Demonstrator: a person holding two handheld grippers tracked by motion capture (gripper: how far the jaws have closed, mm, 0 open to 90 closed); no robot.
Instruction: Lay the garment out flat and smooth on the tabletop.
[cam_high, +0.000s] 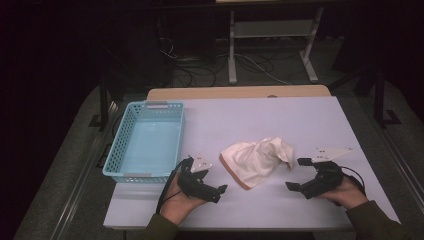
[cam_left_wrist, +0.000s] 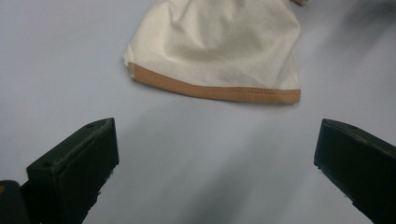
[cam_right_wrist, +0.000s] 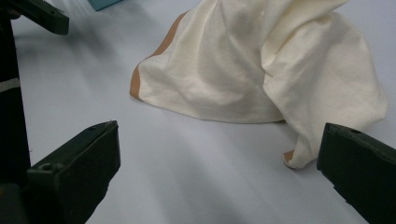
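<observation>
A crumpled cream cloth (cam_high: 255, 160) with a tan hem lies on the white table (cam_high: 280, 117), near the front middle. My left gripper (cam_high: 212, 180) rests open just left of it, held in a hand, with nothing between its jaws. In the left gripper view the cloth (cam_left_wrist: 219, 42) lies ahead with its hem facing me, beyond the open left gripper (cam_left_wrist: 217, 135). My right gripper (cam_high: 297, 174) stands open just right of the cloth, also with nothing in it. In the right gripper view the cloth (cam_right_wrist: 224, 70) bunches up close ahead of the open right gripper (cam_right_wrist: 219, 135), one corner drooping near the right jaw.
A light blue plastic basket (cam_high: 114, 150) with nothing in it stands on the table's left side, just behind my left hand. Bare tabletop stretches behind the cloth to the far wooden edge (cam_high: 240, 92). Cables and a white frame (cam_high: 232, 55) lie on the floor beyond.
</observation>
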